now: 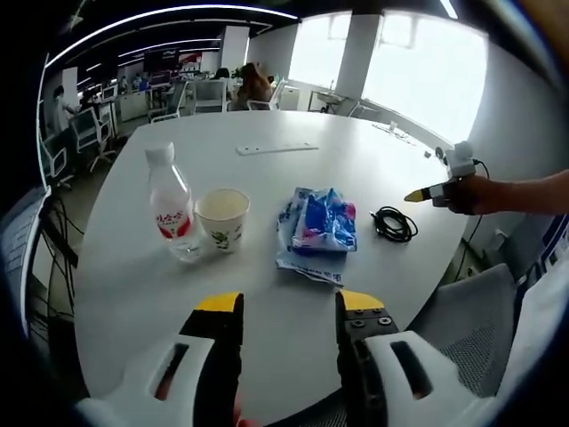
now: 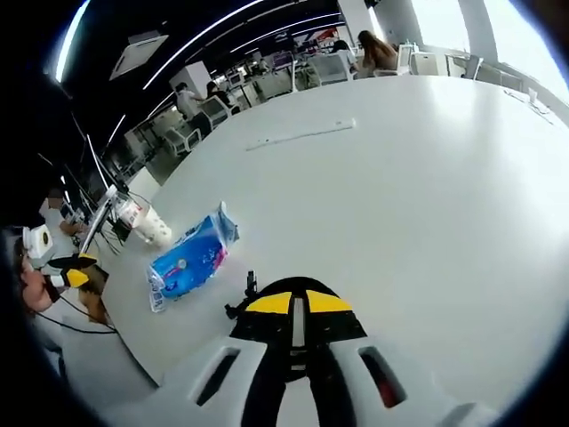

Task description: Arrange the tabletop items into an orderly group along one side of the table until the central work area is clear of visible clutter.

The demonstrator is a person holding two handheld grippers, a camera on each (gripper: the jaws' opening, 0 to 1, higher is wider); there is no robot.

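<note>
beyond spread left fingers [image 1: 218,307], tissue pack [image 1: 318,222]

white table [image 1: 293,311], bottle [image 1: 172,206], paper cup [image 1: 222,219], blue packets [image 1: 318,222], black cable [image 1: 394,223]

A large white oval counter [image 1: 293,311] stands in an open-plan office. Bright windows [image 1: 418,71] glare behind it, split by a white pillar [image 1: 360,44]. Long strip lights [image 1: 169,13] run across the dark ceiling. Office chairs [image 1: 89,133] and desks crowd the far side, where people sit. A grey mesh chair [image 1: 471,325] stands at the counter's near edge.
</note>
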